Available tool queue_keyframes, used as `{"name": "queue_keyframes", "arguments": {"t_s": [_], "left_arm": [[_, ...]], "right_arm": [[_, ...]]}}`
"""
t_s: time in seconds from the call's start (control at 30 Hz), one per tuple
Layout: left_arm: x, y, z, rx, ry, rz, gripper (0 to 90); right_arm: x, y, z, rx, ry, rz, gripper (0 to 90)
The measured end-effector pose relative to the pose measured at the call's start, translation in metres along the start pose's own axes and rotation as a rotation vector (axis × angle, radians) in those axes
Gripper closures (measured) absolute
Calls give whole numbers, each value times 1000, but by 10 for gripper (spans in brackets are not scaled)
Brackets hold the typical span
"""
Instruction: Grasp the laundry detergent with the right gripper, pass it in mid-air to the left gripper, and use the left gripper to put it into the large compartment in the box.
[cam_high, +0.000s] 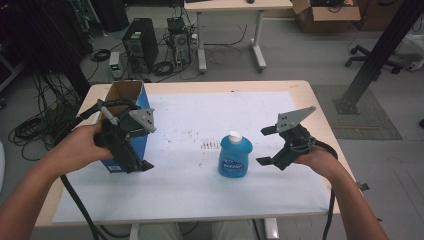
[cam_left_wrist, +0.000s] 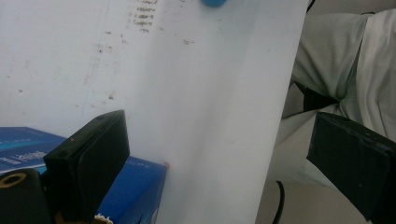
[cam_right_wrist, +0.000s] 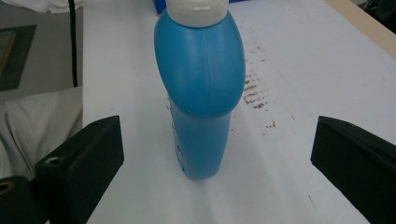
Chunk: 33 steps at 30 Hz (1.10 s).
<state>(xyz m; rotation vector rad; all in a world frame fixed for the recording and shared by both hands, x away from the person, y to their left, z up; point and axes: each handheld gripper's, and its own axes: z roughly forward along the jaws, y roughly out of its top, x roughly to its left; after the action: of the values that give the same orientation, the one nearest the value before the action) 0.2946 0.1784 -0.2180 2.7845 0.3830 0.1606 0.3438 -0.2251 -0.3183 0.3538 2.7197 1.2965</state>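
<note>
A blue bottle (cam_high: 235, 156) with a white cap stands upright on the white sheet (cam_high: 190, 190) near the table's middle. My right gripper (cam_high: 265, 145) is just right of it, open, with the jaws pointing at the bottle. In the right gripper view the bottle (cam_right_wrist: 201, 93) stands a little beyond the wide-apart jaws, and the right gripper (cam_right_wrist: 219, 140) holds nothing. A blue box (cam_high: 144, 102) with an open cardboard top stands at the left. My left gripper (cam_high: 134, 162) hangs in front of it, pointing down. In its own view the left gripper (cam_left_wrist: 222, 158) is open, one jaw over the box (cam_left_wrist: 133, 191).
The sheet's front edge (cam_left_wrist: 275, 121) is close to my left gripper, with the person's light trousers (cam_left_wrist: 345, 56) beyond it. On the floor behind the table are a computer tower (cam_high: 141, 42), loose cables (cam_high: 30, 127), a second table (cam_high: 230, 20) and a black post (cam_high: 375, 55).
</note>
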Motion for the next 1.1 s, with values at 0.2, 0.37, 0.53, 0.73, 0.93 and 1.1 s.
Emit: {"name": "queue_keyframes", "arguments": {"t_s": [0.2, 0.37, 0.53, 0.73, 0.93, 1.1], "left_arm": [[0, 1, 1, 7, -3, 4, 58], [0, 1, 1, 9, -2, 1, 58], [0, 2, 3, 12, -3, -1, 58], [0, 3, 4, 13, -5, -2, 58], [0, 5, 5, 13, -6, -2, 59], [1, 5, 6, 15, -9, 0, 59]], "right_arm": [[0, -5, 3, -29, 5, 6, 22], [-1, -9, 5, -42, 3, 9, 20], [-2, -15, 7, -47, 0, 25, 8], [-2, -20, 9, -54, -1, 31, 8], [-2, -26, 11, -59, 1, 43, 9], [-2, -28, 13, -65, 3, 47, 8]]}}
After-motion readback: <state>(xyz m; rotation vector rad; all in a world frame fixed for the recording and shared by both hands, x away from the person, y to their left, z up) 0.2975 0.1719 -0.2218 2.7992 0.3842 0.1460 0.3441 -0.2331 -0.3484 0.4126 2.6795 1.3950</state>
